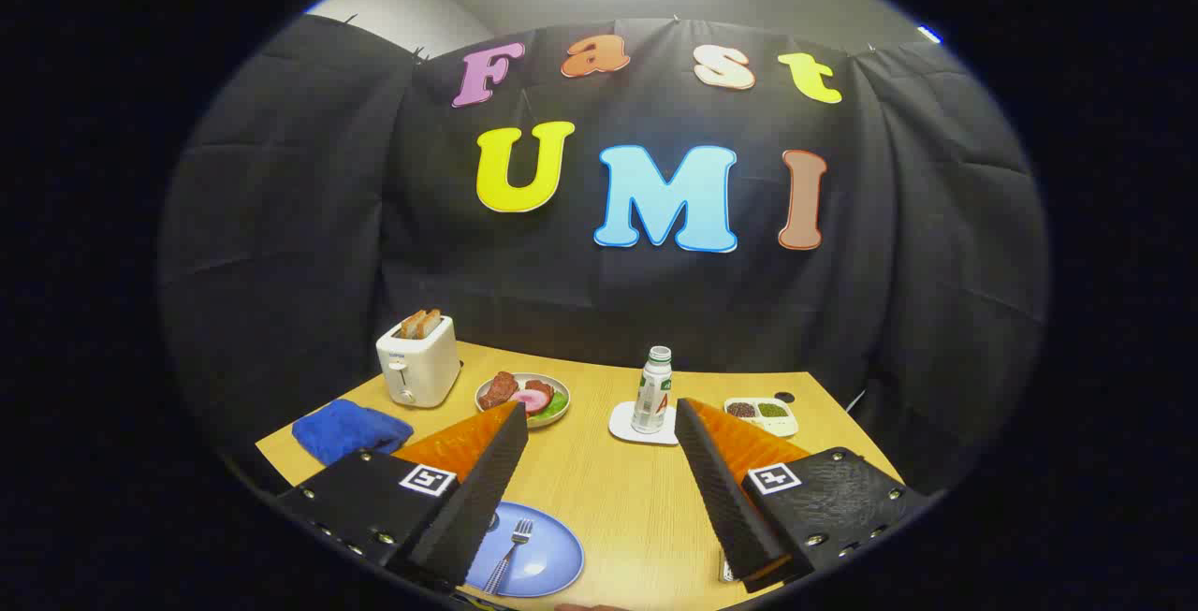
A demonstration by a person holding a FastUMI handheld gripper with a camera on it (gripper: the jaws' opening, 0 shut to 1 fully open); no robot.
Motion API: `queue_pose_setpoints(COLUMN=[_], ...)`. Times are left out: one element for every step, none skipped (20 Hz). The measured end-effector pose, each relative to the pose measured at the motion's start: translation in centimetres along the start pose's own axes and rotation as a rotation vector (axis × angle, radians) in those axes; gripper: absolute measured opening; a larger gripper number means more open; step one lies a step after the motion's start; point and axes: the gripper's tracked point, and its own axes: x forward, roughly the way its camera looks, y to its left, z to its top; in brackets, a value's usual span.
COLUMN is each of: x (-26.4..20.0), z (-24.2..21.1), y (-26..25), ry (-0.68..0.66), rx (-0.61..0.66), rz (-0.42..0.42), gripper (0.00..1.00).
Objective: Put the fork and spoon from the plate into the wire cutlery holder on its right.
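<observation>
A blue plate lies on the wooden table, low between my fingers and partly under the left finger. On the plate rests a silver fork, tines pointing away from me. I cannot make out a spoon; the left finger covers part of the plate. A small bit of metal peeks out beside the base of the right finger; I cannot tell if it is the wire holder. My gripper is open wide, held above the table with nothing between its fingers.
Beyond the fingers stand a white toaster with toast, a bowl of food, a bottle on a white coaster, and a small two-compartment dish. A blue cloth lies by the left table edge.
</observation>
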Motion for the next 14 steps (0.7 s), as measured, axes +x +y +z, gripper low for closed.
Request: queue_pose_setpoints(x=[0.0, 0.0, 0.1, 0.1, 0.0, 0.0, 0.0, 0.1, 0.0, 0.1, 0.0, 0.1, 0.2, 0.3], z=[0.2, 0.0, -0.1, -0.4, -0.4, -0.4, -0.4, -0.7, -0.9, -1.0, -0.9, -1.1, -1.4, -1.6], y=[0.0, 0.1, -0.1, -0.1, -0.1, -0.2, -0.2, -0.1, -0.1, 0.1, 0.2, 0.3, 0.5, 0.7], ry=[-0.007, -0.008, -0.001, 0.006, 0.009, 0.009, 0.012, 0.018, 0.027, 0.03, 0.024, 0.026, 0.031, 0.034], rx=[0.003, 0.004, 0.002, -0.004, -0.01, -0.017, -0.02, -0.016, -0.01, -0.011, -0.011, -0.004, 0.009, 0.02], rz=[0.001, 0.0, 0.001, 0.0, 0.0, -0.002, -0.001, 0.0, 0.004, 0.008, 0.01, 0.015, 0.023, 0.03], gripper=[0.98, 0.97, 0.97, 0.97, 0.97, 0.97, 0.98, 0.97, 0.97, 0.98, 0.97, 0.98, 0.98, 0.98])
